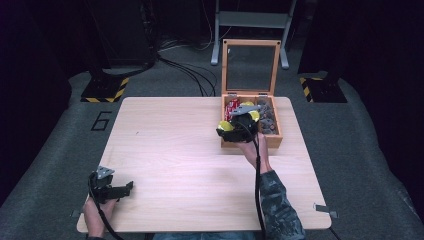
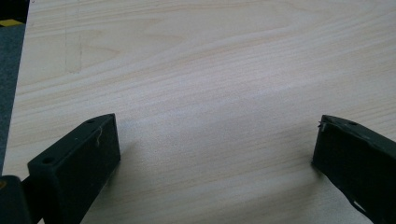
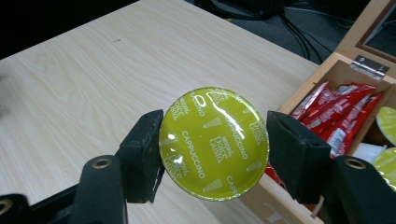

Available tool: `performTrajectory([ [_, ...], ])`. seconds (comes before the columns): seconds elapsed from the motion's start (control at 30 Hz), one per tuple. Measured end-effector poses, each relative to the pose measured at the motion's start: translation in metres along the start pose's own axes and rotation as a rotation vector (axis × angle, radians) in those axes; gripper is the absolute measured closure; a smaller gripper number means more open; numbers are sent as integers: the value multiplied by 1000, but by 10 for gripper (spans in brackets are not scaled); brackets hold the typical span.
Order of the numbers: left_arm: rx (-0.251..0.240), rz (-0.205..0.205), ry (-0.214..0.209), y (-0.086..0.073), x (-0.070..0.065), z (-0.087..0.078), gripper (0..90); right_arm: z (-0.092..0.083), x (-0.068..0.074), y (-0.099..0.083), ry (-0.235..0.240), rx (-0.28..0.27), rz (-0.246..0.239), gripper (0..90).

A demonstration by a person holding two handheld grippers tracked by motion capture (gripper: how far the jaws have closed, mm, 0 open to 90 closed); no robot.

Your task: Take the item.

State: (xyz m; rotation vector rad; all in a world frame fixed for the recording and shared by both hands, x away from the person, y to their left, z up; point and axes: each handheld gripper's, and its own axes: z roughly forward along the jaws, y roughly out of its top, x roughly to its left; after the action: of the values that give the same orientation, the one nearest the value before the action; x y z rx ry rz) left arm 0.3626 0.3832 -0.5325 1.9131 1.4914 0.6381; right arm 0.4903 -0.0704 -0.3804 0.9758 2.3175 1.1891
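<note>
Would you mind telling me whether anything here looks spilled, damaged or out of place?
Nothing stands out. The wooden box sits open with its lid upright, red sachets tidy inside. The right gripper holds an intact green capsule squarely between its jaws; the left gripper rests open over bare table.

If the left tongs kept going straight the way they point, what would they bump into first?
Probably just the table. The left tongs are open with only bare wood between and ahead of them, and they tilt down toward it. How soon they'd touch is hard to tell.
</note>
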Motion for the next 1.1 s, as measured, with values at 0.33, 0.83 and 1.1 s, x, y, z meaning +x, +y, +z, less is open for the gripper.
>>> performTrajectory([
  [0.33,0,0,0,0,0,0,5,18,12,-5,37,19,4,381],
  [0.83,-1,0,1,0,0,0,5,55,28,-19,79,85,6,381],
  [1.1,-4,2,2,0,0,0,5,78,33,-30,91,147,11,381],
])
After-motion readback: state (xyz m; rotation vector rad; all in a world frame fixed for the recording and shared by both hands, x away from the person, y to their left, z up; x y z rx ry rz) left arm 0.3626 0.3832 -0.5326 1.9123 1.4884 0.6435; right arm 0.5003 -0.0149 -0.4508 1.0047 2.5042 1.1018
